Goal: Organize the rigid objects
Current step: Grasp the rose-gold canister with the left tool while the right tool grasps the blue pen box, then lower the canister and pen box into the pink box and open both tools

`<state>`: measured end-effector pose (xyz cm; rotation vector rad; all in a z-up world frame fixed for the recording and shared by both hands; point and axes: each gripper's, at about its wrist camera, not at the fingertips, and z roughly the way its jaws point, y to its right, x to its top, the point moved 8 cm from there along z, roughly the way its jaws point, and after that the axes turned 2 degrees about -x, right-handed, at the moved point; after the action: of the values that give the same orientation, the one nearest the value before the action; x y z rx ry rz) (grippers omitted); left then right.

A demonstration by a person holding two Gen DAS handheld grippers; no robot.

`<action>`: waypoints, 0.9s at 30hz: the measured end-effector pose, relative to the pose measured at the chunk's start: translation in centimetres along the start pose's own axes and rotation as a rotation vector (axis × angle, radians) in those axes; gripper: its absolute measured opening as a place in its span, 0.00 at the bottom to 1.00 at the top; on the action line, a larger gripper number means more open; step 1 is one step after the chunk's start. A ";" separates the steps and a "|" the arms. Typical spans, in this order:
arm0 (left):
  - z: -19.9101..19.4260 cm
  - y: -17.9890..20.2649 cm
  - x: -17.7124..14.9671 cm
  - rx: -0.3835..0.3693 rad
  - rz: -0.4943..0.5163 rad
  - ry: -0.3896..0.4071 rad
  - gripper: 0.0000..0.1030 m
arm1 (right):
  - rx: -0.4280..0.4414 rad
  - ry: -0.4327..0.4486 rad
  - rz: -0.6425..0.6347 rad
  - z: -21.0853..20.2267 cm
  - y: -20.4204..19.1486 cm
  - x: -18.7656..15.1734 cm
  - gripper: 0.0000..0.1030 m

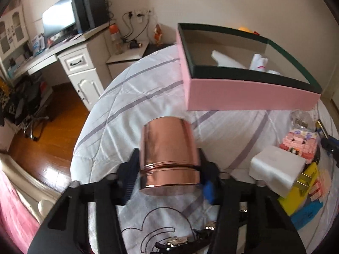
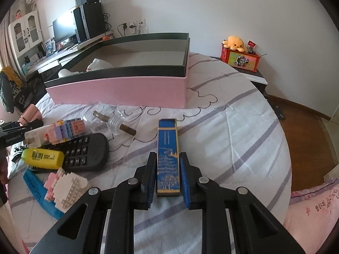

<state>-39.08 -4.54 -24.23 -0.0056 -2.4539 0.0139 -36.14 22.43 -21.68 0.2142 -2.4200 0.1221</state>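
A: Grippers, two of them. The left gripper (image 1: pixel 168 169) pinches one copper-coloured tin (image 1: pixel 168 158) across its sides, the black fingers (image 1: pixel 129 182) pressed against it near the lidded end. The tin is shiny, cylindrical, with a seam ring around it, and sits over the white quilt (image 1: pixel 131 97) in front of the pink box (image 1: pixel 250 95).

B: And the other?

A: The right gripper (image 2: pixel 167 177) is clamped on one slim blue case (image 2: pixel 168 158), flat and long, with worn gold edging and a pale printed pattern. It points toward the same pink box (image 2: pixel 118 91), above the striped quilt (image 2: pixel 233 131).

B: What does one view give that the other lacks?

A: Left wrist looks into the box from its corner: white items (image 1: pixel 243 62) lie inside, their number unclear. It also catches one white charger plug (image 1: pixel 277 167) at its right edge. Right wrist spreads out the clutter at its left: one yellow highlighter (image 2: pixel 42 157), one black remote (image 2: pixel 86 152), two brick-built toys (image 2: pixel 63 131), one clear bottle (image 2: pixel 106 120) lying on its side with a brown stick through its neck. Further right, one orange plush octopus (image 2: pixel 234 42) sits on a red box (image 2: pixel 241 58) beside the bed.
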 end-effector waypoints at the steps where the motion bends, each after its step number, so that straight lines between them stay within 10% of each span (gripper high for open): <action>1: 0.0 0.1 0.1 0.000 0.005 0.004 0.46 | -0.001 0.002 -0.002 0.0 0.0 0.0 0.20; 27: -10.4 3.8 0.4 -0.121 0.070 0.205 0.46 | 0.108 0.142 0.003 -6.0 -3.6 0.9 0.20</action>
<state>-32.77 -0.63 -15.94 -0.1390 -2.2453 -0.0995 -32.31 19.66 -16.39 0.2430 -2.2742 0.2607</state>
